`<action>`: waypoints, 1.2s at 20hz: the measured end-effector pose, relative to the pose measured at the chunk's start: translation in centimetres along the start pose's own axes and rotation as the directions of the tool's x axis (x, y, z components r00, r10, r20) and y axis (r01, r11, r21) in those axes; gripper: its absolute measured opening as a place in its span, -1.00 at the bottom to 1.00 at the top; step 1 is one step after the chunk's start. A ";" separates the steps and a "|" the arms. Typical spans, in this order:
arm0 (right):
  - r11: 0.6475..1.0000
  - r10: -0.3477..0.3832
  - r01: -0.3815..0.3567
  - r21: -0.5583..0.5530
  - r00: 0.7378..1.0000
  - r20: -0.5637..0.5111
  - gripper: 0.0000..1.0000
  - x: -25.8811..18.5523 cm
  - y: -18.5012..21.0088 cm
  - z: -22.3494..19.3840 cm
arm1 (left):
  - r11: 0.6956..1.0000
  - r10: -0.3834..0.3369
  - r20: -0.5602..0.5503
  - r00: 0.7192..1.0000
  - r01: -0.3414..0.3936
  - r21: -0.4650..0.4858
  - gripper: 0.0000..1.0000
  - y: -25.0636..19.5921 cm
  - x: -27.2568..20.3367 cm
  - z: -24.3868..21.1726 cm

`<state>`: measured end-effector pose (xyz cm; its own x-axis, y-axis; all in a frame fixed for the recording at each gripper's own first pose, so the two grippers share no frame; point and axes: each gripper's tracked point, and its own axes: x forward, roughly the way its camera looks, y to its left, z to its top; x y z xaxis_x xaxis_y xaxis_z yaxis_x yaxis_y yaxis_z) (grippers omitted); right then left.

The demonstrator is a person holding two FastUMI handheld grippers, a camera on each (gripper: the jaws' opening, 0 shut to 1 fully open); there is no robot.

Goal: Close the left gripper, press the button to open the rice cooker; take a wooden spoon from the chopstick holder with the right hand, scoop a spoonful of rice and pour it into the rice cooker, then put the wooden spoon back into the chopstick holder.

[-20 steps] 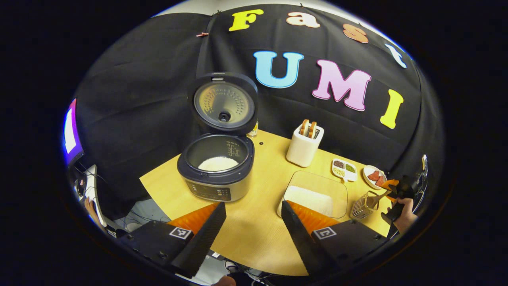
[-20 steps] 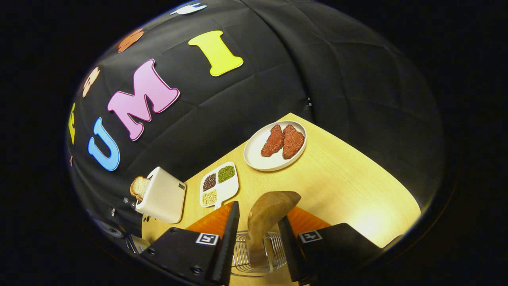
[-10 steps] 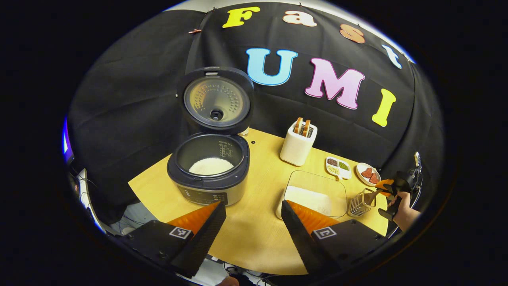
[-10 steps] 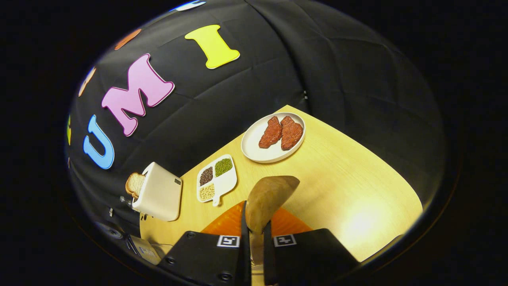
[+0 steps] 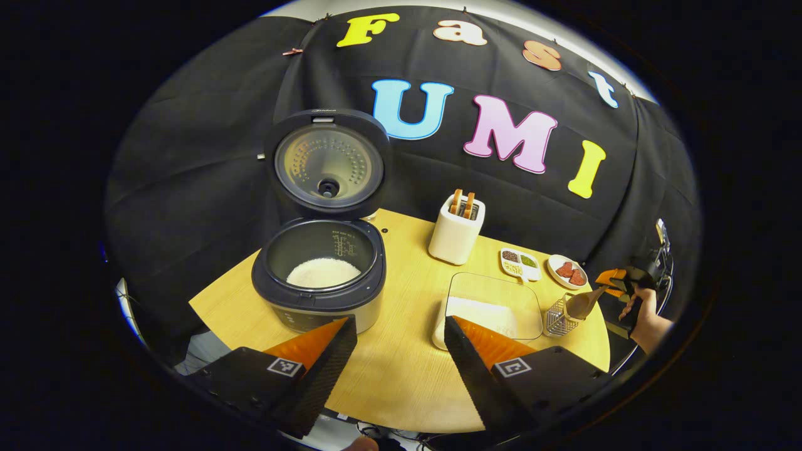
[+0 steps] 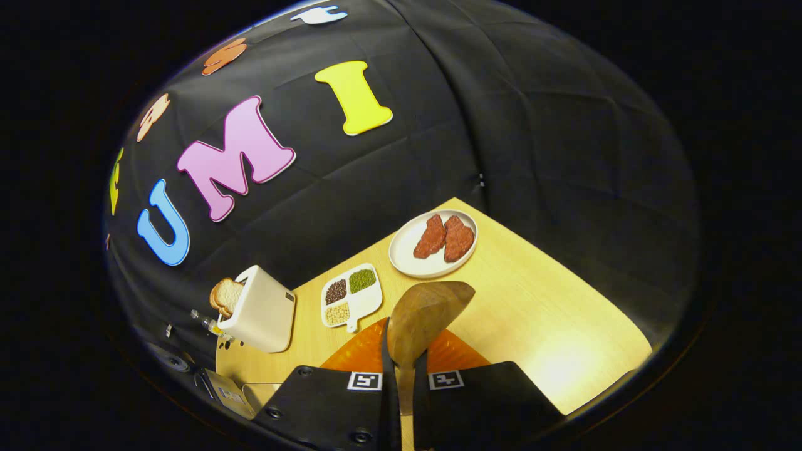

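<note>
Wooden spoon clenched by right gripper.
Rice tray is seen at nine o'clock of it; left gripper released.

Left gripper view: camera rides high over the near edge of the table, facing the back wall and tilted down. Own fingers enter at 6 o'clock. Rice cooker at about 9 o'clock of centre, near; toaster just right of centre, mid-distance; right gripper small and far at 3 o'clock.

Right gripper view: camera sits low and close over the table's right end, rolled so the tabletop slopes. Wooden spoon rises from 6 o'clock, very near. Meat plate just beyond.

Shared ground: toaster, divided dish, meat plate, wall.
</note>
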<state>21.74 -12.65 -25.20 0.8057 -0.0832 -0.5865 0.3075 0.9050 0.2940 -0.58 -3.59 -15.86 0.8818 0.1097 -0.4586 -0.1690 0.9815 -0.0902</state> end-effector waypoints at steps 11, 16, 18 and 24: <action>0.983 0.161 -0.153 -0.097 0.984 0.079 -0.76 -7.6 10.6 1.2 | 0.988 -0.115 0.061 0.991 0.108 0.114 0.91 2.7 0.2 -0.5; 0.954 0.266 -0.257 -0.157 0.963 0.042 -0.76 -8.8 16.9 -2.4 | 0.988 -0.132 0.027 0.991 0.129 0.081 0.91 4.8 0.4 -1.8; 0.942 0.289 -0.282 -0.180 0.957 0.013 -0.76 -8.6 18.6 -4.6 | 0.991 -0.128 0.018 0.992 0.127 0.051 0.91 5.5 0.7 -2.1; 0.888 0.329 -0.329 -0.321 0.943 -0.057 -0.76 -6.4 21.1 -11.0 | 0.993 -0.080 0.022 0.997 0.078 0.091 0.91 9.7 2.2 -1.3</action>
<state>17.50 11.55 -23.52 0.8316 0.2429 -0.4994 -0.1549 0.9651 0.2114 -0.89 6.00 -18.89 0.9021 0.0338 -0.4301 -0.0589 0.9972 -0.0451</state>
